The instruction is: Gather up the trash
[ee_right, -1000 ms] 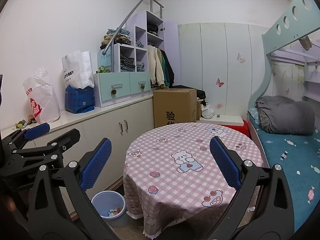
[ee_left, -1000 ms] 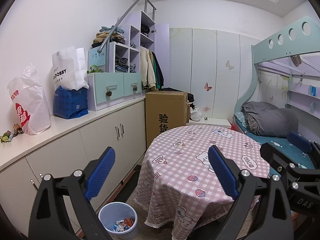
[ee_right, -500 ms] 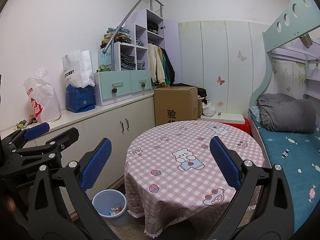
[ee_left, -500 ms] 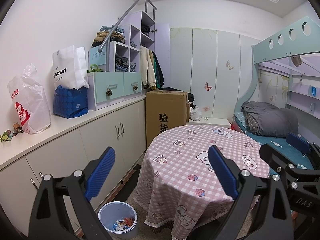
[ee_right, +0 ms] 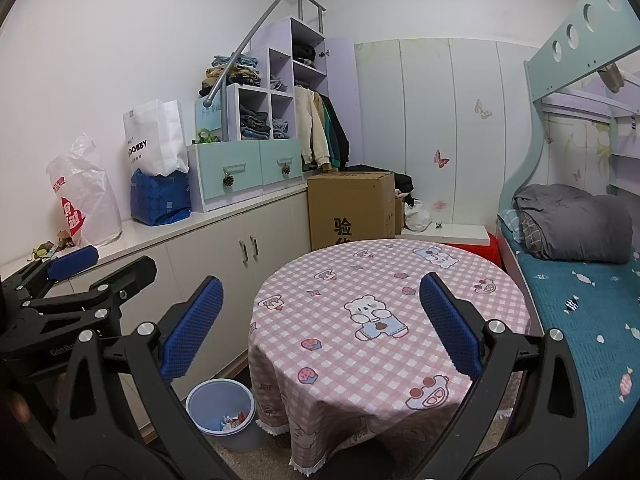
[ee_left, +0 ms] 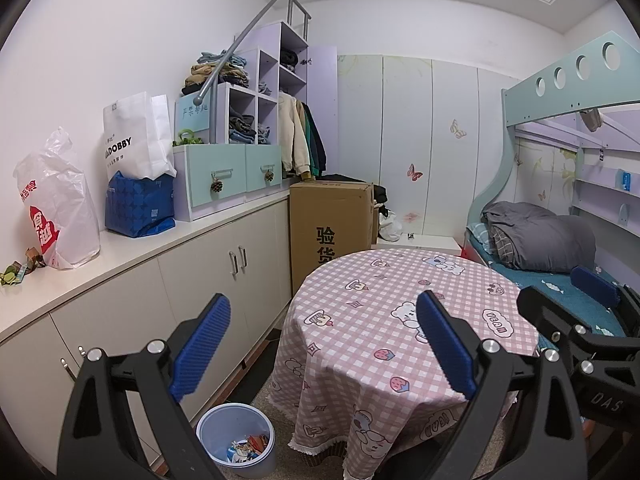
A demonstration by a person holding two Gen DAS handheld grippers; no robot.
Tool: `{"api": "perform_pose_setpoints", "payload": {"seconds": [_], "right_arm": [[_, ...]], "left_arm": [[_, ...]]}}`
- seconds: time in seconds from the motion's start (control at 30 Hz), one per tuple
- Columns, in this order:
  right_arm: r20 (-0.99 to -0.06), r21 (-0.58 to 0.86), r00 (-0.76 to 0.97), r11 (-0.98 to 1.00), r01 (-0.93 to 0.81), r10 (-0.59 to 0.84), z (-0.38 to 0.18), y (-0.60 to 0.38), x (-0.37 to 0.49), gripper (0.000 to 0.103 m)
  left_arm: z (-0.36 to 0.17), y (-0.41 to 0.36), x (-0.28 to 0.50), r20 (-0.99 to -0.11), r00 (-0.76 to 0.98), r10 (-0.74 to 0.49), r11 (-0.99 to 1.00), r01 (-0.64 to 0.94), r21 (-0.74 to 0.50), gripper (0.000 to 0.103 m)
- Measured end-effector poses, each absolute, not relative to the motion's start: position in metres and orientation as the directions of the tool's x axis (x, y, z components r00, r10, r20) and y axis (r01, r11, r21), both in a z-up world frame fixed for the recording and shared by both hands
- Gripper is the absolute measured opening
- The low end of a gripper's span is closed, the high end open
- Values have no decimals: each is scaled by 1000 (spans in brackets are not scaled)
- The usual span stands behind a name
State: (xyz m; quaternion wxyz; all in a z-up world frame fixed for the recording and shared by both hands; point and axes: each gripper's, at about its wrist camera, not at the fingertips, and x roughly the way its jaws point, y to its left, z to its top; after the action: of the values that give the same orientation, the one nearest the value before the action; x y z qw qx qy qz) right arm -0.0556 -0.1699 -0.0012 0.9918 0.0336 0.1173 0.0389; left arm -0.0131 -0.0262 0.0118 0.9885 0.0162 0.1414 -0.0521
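Observation:
A blue trash bin (ee_left: 236, 442) with scraps inside stands on the floor between the cabinets and the round table; it also shows in the right wrist view (ee_right: 221, 408). Small crumpled wrappers (ee_left: 18, 270) lie on the white counter at far left, also in the right wrist view (ee_right: 48, 246). My left gripper (ee_left: 320, 344) is open and empty, held above the floor facing the table. My right gripper (ee_right: 318, 326) is open and empty, over the table's near edge. Each gripper shows at the edge of the other's view.
A round table with a pink checked cloth (ee_left: 404, 320) fills the middle. White cabinets (ee_left: 224, 268) run along the left, carrying a plastic bag (ee_left: 56, 208), a paper bag (ee_left: 136, 140) and drawers. A cardboard box (ee_left: 332, 224) stands behind the table. A bunk bed (ee_right: 580, 280) is at right.
Both views have drifted slightly; the right gripper has risen a little. Both grippers stay open and empty.

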Motion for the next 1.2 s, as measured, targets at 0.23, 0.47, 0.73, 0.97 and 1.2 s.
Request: {"api": "perform_pose_setpoints", "payload": {"seconds": [0.23, 0.47, 0.73, 0.97, 1.2], "right_arm": [[-239, 74, 968, 995, -62, 78, -2, -168, -53, 97], [-238, 76, 968, 995, -63, 79, -2, -168, -52, 97], [-238, 76, 968, 995, -63, 79, -2, -167, -53, 97], [-239, 76, 968, 995, -62, 78, -2, -167, -53, 97], [-243, 76, 967, 995, -59, 76, -4, -168, -51, 97]], "left_arm": [[11, -29, -14, -280, 955, -98, 994, 109, 22, 92], [10, -29, -14, -280, 955, -98, 994, 108, 23, 92], [11, -29, -14, -280, 955, -98, 994, 109, 22, 92], [10, -29, -14, -281, 955, -98, 994, 109, 23, 92], [10, -28, -14, -284, 953, -103, 993, 116, 27, 92]]}}
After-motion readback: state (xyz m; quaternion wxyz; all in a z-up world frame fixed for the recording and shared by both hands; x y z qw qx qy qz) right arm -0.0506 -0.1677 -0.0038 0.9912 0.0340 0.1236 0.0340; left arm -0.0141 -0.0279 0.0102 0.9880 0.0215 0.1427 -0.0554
